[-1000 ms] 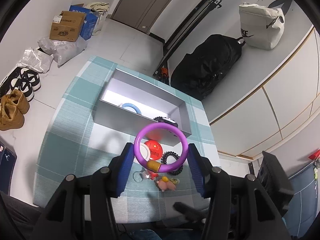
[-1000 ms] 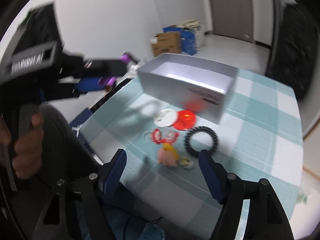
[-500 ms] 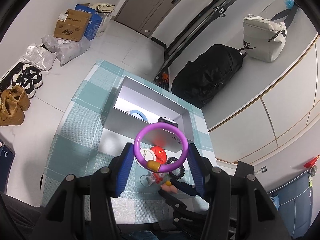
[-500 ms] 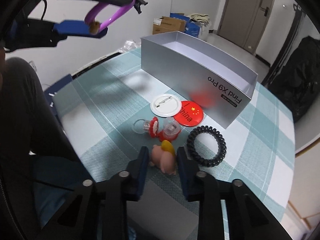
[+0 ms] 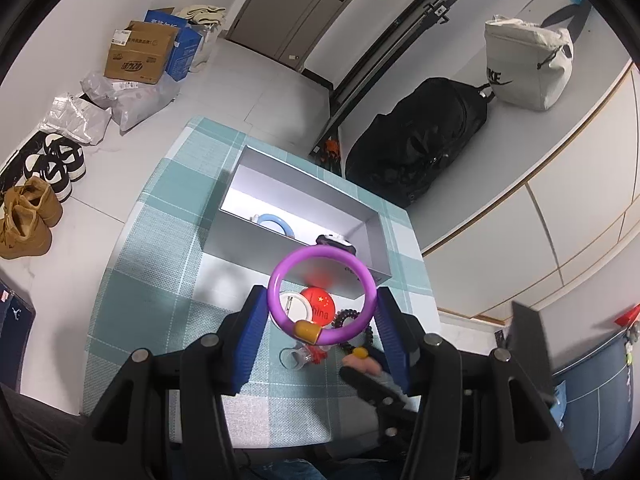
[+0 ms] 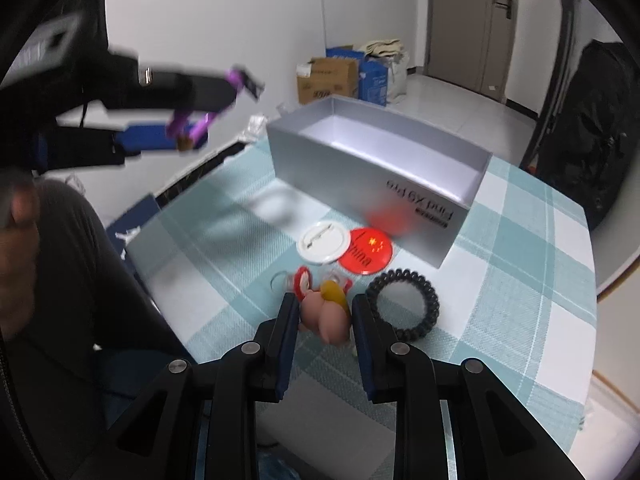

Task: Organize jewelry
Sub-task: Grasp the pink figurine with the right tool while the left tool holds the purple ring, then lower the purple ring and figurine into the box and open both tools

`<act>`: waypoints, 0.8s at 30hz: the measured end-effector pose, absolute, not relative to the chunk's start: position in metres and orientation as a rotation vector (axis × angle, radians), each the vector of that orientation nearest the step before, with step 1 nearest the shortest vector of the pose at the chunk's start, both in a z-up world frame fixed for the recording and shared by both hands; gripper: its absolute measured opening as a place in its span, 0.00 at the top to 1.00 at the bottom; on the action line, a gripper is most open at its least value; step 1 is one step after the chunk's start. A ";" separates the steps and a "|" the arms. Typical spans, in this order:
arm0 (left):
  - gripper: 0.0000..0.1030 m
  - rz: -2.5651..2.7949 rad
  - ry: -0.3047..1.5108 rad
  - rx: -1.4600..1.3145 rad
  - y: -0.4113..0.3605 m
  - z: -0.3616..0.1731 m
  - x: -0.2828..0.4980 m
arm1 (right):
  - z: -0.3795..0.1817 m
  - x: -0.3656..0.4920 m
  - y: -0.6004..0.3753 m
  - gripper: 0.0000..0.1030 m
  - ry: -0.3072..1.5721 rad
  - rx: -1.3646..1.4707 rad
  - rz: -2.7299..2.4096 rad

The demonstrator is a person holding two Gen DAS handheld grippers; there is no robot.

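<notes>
We see the teal-and-white checked tablecloth (image 6: 520, 240) bearing an open silver cardboard box (image 5: 248, 236), which already holds a pale blue ring (image 5: 276, 222) and a dark item at its near wall, too small to identify; we judge it the collecting container. The left gripper (image 5: 322, 316) clamps a purple bangle with a gold clasp (image 5: 320, 292) aloft above the table, presumably bound for that box. The right gripper (image 6: 325, 312) has just closed narrowly on a pink pig-shaped charm (image 6: 326, 316) lying beside a black coiled hair tie (image 6: 402, 304), a red badge (image 6: 370, 252) and a white badge (image 6: 322, 242).
</notes>
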State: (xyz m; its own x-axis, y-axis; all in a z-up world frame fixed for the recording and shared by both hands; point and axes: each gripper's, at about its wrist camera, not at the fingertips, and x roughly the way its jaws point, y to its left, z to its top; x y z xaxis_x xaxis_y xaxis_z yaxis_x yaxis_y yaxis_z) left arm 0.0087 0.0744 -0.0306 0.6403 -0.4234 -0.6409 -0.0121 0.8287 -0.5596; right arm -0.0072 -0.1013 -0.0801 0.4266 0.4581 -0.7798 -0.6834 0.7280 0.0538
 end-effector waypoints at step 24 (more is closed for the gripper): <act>0.53 -0.237 0.868 -0.543 0.070 -0.020 0.048 | -0.018 0.052 -0.140 0.75 0.860 0.110 0.705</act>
